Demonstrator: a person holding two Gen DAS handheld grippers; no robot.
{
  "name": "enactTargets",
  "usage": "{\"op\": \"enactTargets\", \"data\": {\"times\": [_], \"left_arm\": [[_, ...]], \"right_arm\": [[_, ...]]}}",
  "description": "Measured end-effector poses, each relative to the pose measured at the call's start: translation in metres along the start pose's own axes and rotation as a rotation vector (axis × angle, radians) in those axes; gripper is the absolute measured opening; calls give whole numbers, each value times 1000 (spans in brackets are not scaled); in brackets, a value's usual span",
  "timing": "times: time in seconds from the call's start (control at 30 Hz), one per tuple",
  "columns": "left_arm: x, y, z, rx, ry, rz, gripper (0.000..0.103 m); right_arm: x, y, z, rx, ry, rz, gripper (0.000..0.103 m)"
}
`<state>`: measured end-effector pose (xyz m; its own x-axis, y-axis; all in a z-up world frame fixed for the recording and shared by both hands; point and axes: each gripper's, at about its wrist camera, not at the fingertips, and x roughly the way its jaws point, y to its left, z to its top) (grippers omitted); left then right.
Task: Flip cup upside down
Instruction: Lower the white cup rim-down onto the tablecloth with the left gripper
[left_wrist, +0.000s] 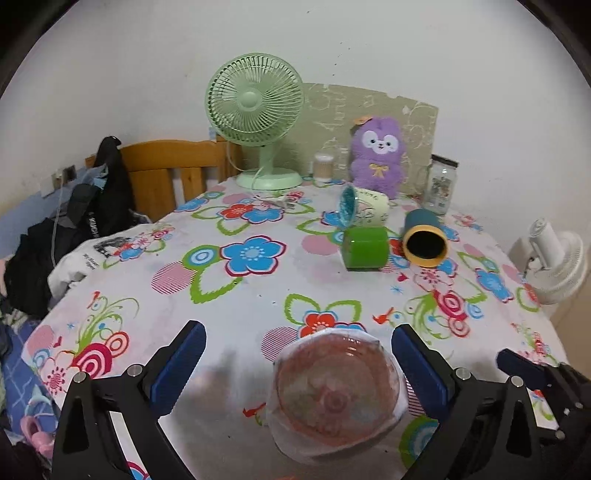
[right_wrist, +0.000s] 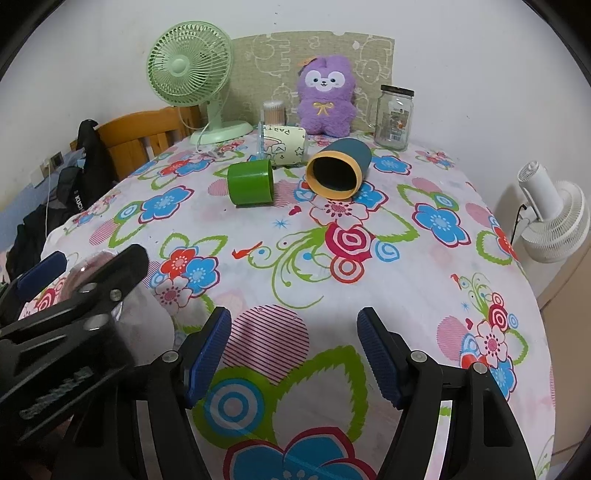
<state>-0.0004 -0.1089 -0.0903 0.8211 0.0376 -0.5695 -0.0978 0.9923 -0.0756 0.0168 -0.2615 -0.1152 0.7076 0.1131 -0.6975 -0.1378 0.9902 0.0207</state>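
Observation:
A clear plastic cup (left_wrist: 338, 397) stands on the flowered tablecloth (left_wrist: 251, 295), its round end facing the camera. It sits between the spread fingers of my left gripper (left_wrist: 299, 354), nearer the right finger, and I cannot tell if they touch. The left gripper is open. In the right wrist view the cup (right_wrist: 94, 267) shows partly behind the left gripper's black frame. My right gripper (right_wrist: 293, 339) is open and empty over the near part of the table. Farther back a green cup (right_wrist: 251, 182), a teal cup with a yellow rim (right_wrist: 338, 170) and a printed cup (right_wrist: 282, 144) lie on their sides.
At the back stand a green fan (right_wrist: 192, 70), a purple plush toy (right_wrist: 325, 96), a glass jar (right_wrist: 394, 116) and a cotton swab box (right_wrist: 274, 110). A white fan (right_wrist: 554, 218) is off the table's right edge. A wooden headboard (left_wrist: 170, 166) and dark clothes (left_wrist: 92, 206) are at left.

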Motion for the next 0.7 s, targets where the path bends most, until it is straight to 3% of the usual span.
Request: {"op": "enactTargets", "data": {"times": [0.43, 0.7], "left_arm": [[-24, 6, 6, 6, -68, -118, 101], [-38, 24, 7, 8, -97, -113, 101]], "right_arm": [[-2, 5, -1, -16, -7, -6, 73], [-6, 9, 0, -27, -13, -6, 73]]}}
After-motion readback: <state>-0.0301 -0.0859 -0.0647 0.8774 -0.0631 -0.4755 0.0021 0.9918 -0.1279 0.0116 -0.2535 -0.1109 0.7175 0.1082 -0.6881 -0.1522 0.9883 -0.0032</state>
